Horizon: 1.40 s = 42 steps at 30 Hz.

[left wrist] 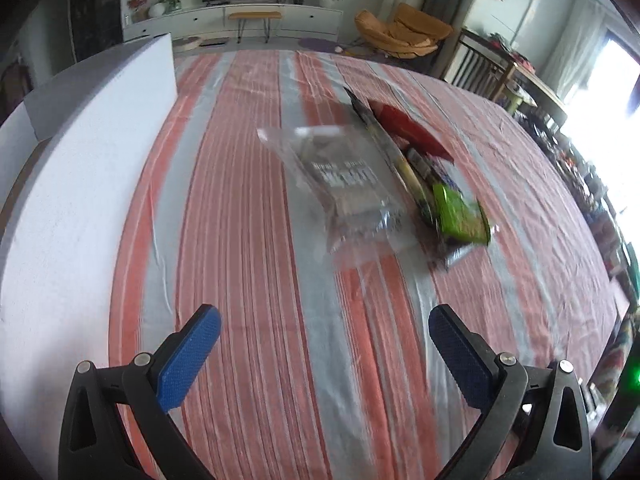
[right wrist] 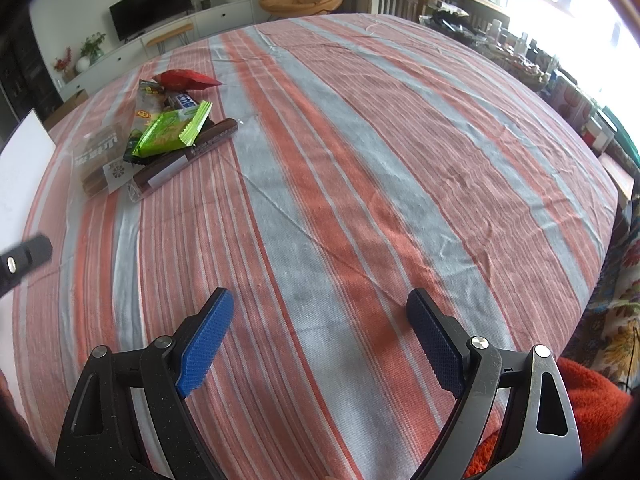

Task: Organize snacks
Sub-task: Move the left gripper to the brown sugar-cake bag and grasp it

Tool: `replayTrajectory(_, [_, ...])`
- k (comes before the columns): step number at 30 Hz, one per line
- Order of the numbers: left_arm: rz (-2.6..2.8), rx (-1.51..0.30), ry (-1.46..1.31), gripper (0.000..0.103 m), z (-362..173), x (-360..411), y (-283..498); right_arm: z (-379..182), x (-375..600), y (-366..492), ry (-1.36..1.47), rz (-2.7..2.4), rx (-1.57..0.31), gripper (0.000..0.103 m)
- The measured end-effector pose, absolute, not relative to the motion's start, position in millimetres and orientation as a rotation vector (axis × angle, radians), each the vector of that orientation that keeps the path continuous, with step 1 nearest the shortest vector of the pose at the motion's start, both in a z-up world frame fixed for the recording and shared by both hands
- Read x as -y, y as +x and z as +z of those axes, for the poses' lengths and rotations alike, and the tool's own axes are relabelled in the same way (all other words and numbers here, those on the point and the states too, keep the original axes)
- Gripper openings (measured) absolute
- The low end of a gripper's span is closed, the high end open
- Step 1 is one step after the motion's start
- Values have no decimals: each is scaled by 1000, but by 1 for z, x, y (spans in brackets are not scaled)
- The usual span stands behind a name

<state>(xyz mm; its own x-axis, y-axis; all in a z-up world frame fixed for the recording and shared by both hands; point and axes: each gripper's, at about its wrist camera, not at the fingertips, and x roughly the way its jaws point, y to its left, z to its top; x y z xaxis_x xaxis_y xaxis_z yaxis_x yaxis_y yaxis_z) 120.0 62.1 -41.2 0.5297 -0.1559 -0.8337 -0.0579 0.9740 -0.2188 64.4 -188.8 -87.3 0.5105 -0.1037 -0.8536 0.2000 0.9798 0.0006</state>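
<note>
Snacks (right wrist: 160,136) are all in one loose pile on the striped tablecloth (right wrist: 360,160), over toward the far left part of the table as the right camera sees it. Going left to right in that view: a white board (right wrist: 20,168) stands at the table's left edge, then a clear bag (right wrist: 100,160) of brown biscuit-looking stuff with white print on it, then a long brown bar (right wrist: 188,156) in a see-through wrapper lying diagonally, with a bright green packet (right wrist: 172,132) sitting on top of it. Behind those there's a small blue-and-white packet (right wrist: 182,101) and a red bag (right wrist: 186,79) at the back. The left camera shot is pretty blurry, but the clear bag (left wrist: 348,184) is nearest, with the green packet (left wrist: 460,212) and red bag (left wrist: 408,128) just right of it. The left gripper (left wrist: 324,320) is spread wide, holding nothing, hovering over bare cloth short of the pile. The right gripper (right wrist: 320,304) is also spread wide and empty, well apart from the snacks.
</note>
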Motion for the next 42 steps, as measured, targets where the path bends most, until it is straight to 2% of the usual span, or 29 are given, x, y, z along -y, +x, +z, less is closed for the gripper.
replayTrajectory(5, [-14,-1055,-252,103,-29,-54,176,-87,189,64,104,-183,-1020,91])
replayTrajectory(15, [95,-1168,-176,102,-58,-27,250,-88,187,63,103,-181,-1021,91])
replayTrajectory(26, [132,-1212,-102,103,-89,-10,265,-87,187,63,104,-181,-1022,91])
replayTrajectory(36, [75,-1175,-59,103,-92,-20,263,-87,188,63,104,-180,-1022,91])
replayTrajectory(38, [70,-1156,-56,96,-90,-27,257,-87,188,63,104,-180,-1022,91])
replayTrajectory(40, [64,-1140,-53,80,-86,-31,250,-88,187,63,104,-181,-1022,91])
replayTrajectory(42, [49,-1132,-41,75,-84,-34,243,-87,188,63,104,-180,-1022,91])
